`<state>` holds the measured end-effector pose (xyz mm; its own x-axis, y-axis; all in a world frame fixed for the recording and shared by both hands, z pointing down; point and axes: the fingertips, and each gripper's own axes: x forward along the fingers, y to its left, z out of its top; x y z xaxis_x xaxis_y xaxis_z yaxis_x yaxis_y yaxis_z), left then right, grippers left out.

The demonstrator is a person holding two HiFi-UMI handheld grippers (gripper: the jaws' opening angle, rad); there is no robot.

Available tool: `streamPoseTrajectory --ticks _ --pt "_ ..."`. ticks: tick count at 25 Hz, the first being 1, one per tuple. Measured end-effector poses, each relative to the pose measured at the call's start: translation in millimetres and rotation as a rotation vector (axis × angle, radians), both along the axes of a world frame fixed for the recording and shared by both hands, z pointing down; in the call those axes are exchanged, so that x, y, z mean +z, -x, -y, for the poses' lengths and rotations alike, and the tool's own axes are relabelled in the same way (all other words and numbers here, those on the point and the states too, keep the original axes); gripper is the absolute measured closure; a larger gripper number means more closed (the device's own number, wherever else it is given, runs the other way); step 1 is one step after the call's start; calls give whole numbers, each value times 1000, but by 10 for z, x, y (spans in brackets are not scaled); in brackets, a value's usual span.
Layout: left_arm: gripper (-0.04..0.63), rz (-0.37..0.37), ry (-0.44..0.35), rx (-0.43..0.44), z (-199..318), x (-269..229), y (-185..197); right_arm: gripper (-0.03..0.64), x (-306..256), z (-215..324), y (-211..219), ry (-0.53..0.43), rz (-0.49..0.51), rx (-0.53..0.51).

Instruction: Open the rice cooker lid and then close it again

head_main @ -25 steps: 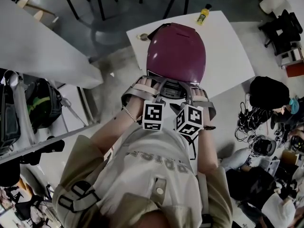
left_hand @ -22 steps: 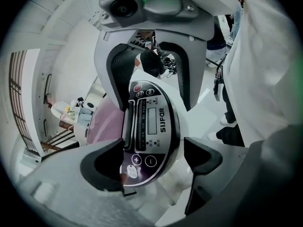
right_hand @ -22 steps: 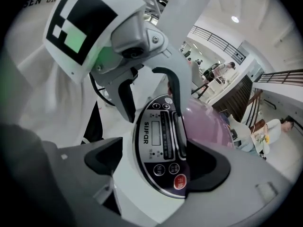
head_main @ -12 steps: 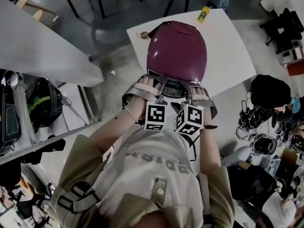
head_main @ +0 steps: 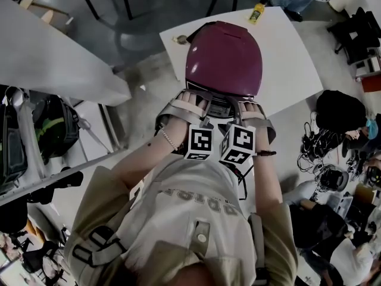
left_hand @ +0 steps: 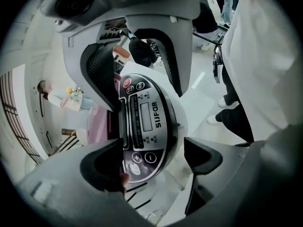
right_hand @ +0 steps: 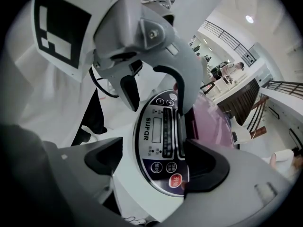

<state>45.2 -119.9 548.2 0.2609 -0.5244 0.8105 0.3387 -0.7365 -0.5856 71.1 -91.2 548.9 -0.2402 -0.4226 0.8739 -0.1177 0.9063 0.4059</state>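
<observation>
A rice cooker with a dark pink lid (head_main: 223, 58) stands on a white table (head_main: 292, 64), and the lid is down. Its black control panel (left_hand: 147, 122) (right_hand: 161, 145) faces me. My left gripper (head_main: 202, 105) (left_hand: 151, 162) and right gripper (head_main: 239, 107) (right_hand: 156, 167) hang side by side at the cooker's front, pointing steeply down. Both are open, and each one's jaws straddle the panel. In each gripper view the jaw nearer the lid lies over the seam between the panel and the pink lid (right_hand: 213, 126). Whether it touches the seam is unclear.
On the table's far side stand a yellow bottle (head_main: 257, 12) and a small round object (head_main: 180, 39). A grey table (head_main: 53, 58) runs along the left, with a dark backpack (head_main: 53, 130) beneath it. Bags, cables and a seated person (head_main: 357, 139) crowd the floor on the right.
The head view has shifted a little, so cooker and hands sit slightly higher in the picture. Both grippers stay at the cooker's front, rolled slightly. The lid remains down.
</observation>
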Motion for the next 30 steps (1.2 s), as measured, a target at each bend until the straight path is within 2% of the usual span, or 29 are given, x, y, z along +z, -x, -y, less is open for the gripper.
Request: streamPoseTrajectory --ticks 9,30 --pt "178 -60 31 -10 -25 2 -13 222 -1 -8 22 2 30 21" --pt "170 -103 65 -13 14 -27 -15 221 -50 51 59 25 96 67"
